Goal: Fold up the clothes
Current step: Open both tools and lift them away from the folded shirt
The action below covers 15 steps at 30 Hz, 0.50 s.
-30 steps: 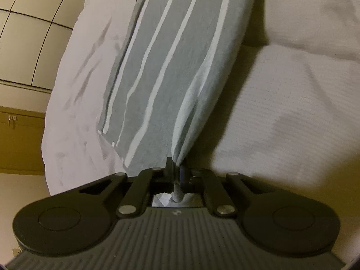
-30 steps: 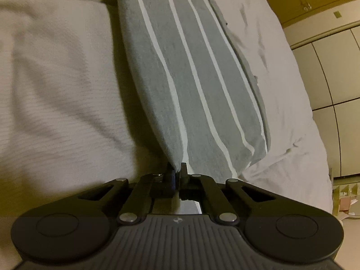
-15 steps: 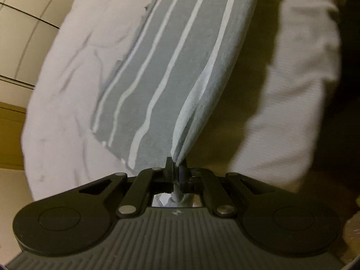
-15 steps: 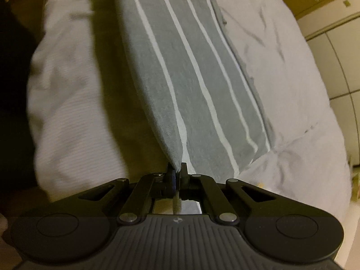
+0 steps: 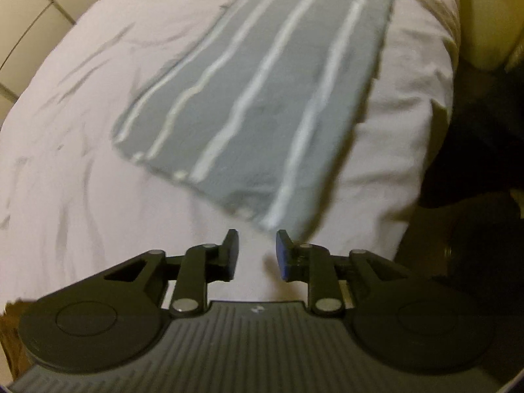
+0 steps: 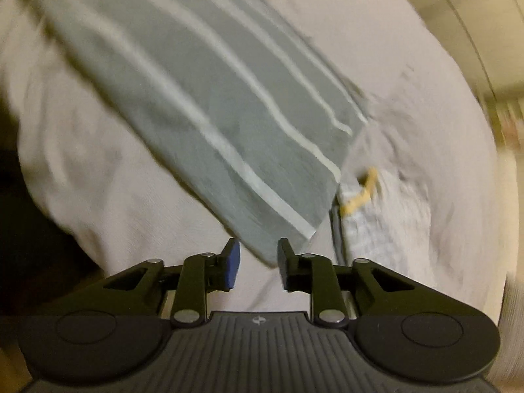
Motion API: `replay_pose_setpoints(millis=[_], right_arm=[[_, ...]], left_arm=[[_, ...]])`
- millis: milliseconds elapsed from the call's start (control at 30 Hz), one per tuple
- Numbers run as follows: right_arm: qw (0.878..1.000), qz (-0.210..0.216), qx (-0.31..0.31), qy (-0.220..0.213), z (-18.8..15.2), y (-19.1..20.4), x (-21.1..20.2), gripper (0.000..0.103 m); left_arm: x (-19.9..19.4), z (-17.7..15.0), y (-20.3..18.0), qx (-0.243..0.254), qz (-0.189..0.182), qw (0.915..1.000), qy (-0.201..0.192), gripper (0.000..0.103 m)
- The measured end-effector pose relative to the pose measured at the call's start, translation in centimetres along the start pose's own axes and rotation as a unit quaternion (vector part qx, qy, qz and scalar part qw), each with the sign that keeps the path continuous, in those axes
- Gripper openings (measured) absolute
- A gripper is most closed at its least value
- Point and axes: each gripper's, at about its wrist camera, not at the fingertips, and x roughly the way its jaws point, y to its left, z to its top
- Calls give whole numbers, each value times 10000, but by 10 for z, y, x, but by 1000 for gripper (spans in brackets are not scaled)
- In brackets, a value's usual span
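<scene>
The striped cloth point(image 5: 262, 104) is laid flat on the bed point(image 5: 82, 163), near its edge. The left tool point(image 5: 254, 252) and right tool point(image 6: 258, 263) are held apart, empty, at its near corners.

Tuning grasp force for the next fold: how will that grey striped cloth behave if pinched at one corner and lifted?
Probably floppy: the grey striped cloth lies flat, following the rumpled white bedding. Likely light, since it looks thin at its edges. It may unfold when lifted by one corner, as it seems layered. Both the left gripper and right gripper are open.
</scene>
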Motion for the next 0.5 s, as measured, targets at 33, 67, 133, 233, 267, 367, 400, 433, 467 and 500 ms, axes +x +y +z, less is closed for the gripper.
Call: replay_pose_setpoints(millis=[33, 67, 133, 233, 267, 367, 400, 433, 467, 500], right_arm=[[9993, -22, 382, 3, 7, 3, -13, 40], [9968, -13, 794, -7, 13, 5, -25, 45], [9869, 5, 1612, -26, 24, 9, -50, 53], [9605, 67, 2782, -72, 42, 15, -81, 58], [9502, 132, 3113, -109, 46, 16, -89, 62], [9279, 284, 3713, -194, 51, 22, -111, 70], [9231, 305, 3829, -213, 54, 23, -116, 72], [9193, 311, 3916, -225, 56, 24, -119, 78], [9152, 322, 4010, -238, 59, 24, -120, 85], [9106, 350, 4110, -244, 59, 25, -121, 88]], left_arm=[[-6, -5, 8, -48, 6, 9999, -89, 26], [-13, -9, 16, -96, 11, 9998, -177, 28], [-26, -15, 30, -130, 9, 9993, -360, 29], [-42, -14, 46, 48, 0, 9979, -638, 38], [-46, -12, 50, 126, 2, 9974, -713, 42], [-53, -5, 59, 316, 28, 9954, -899, 51], [-55, -1, 61, 346, 32, 9950, -939, 54], [-56, 1, 62, 374, 40, 9946, -966, 60], [-56, 4, 62, 427, 45, 9942, -982, 65], [-56, 7, 60, 504, 50, 9939, -980, 68]])
